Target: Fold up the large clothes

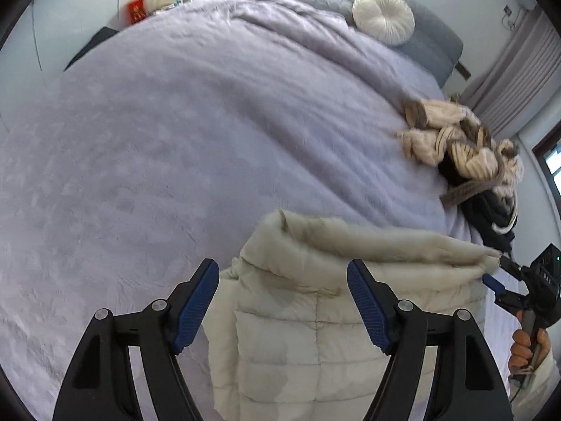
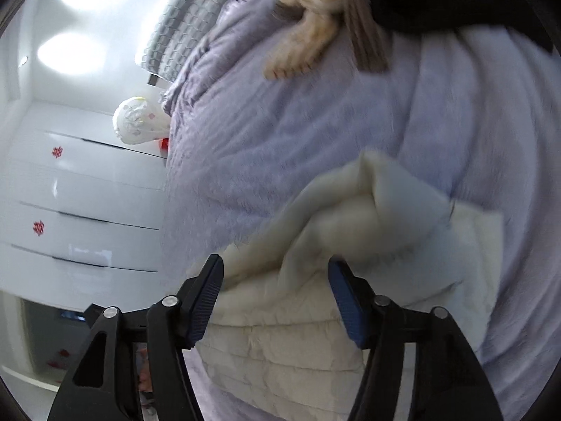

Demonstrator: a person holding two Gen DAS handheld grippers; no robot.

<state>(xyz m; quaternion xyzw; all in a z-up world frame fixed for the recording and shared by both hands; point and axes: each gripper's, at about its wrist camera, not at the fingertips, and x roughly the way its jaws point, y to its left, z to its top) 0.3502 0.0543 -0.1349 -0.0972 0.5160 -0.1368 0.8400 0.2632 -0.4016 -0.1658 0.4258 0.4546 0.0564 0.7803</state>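
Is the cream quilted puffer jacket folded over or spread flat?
Folded over: the cream quilted puffer jacket has its top part doubled back in a thick roll across the quilted body.

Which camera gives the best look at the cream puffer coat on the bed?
The left wrist view. There the coat is sharp, showing its quilted squares and the folded-over top edge across the bed. The right wrist view shows the same coat blurred, bunched up, with only part of the quilting readable.

The left gripper (image 1: 283, 307) points steeply down, jaws wide apart and gripping nothing. The right gripper (image 2: 276, 301) also stands open, tilted down; a hand (image 1: 526, 349) clasps its handle at far right.
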